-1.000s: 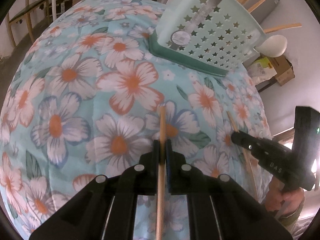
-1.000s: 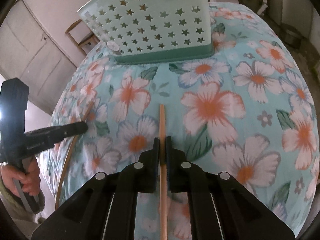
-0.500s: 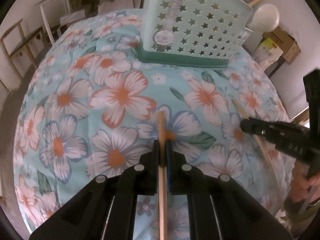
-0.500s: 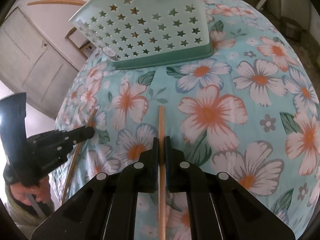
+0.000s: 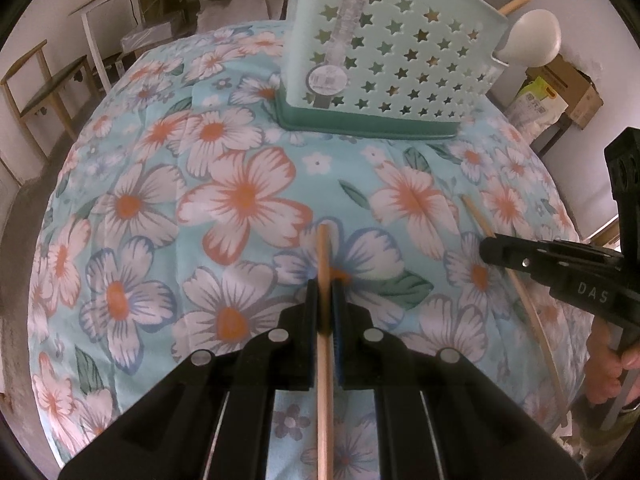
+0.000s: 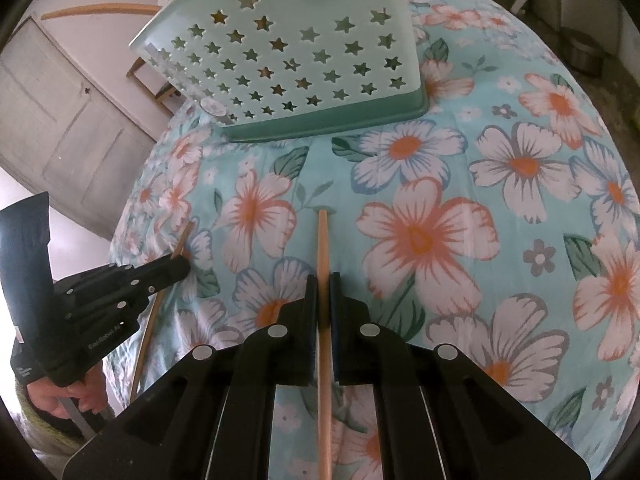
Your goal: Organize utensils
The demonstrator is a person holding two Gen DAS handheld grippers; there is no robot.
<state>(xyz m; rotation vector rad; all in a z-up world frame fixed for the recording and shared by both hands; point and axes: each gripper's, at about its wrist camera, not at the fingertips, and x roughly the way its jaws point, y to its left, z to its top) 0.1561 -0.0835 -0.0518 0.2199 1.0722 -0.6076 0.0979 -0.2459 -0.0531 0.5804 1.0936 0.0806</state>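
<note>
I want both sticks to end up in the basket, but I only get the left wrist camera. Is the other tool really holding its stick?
Observer: Yes. In the right wrist view the right tool is shut on a wooden stick, and the stick's tip pokes out in front.
Operator: Can you see my tool from there?
Observer: Yes. The left tool is at the left edge, and a hand holds it by its handle from below.
Operator: What's past the table on that side?
Observer: A pale panelled door stands beyond the edge of the table.
</note>
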